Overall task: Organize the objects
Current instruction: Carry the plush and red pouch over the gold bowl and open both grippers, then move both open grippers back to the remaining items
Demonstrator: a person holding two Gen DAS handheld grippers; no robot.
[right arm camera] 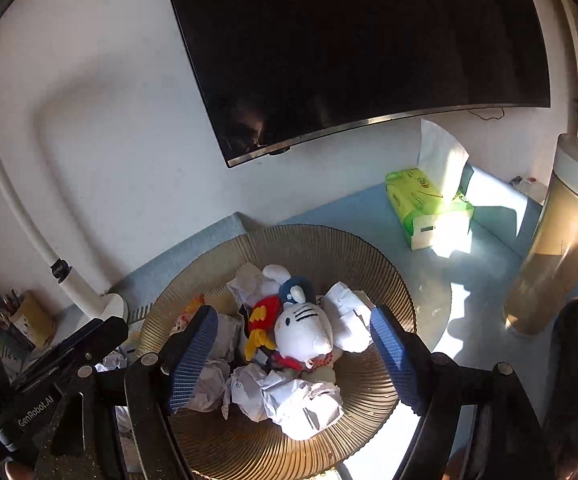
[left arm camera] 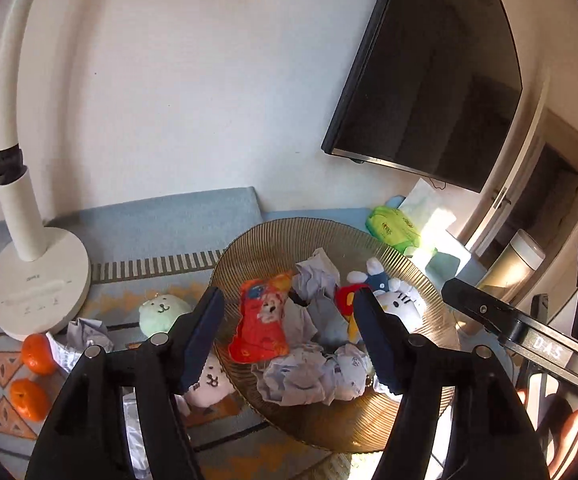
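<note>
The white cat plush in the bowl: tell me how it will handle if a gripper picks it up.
The white cat plush looks soft and stuffed, so it should squash under the pads. Probably light. It lies across crumpled paper in the bowl, so lifting may drag some paper.
</note>
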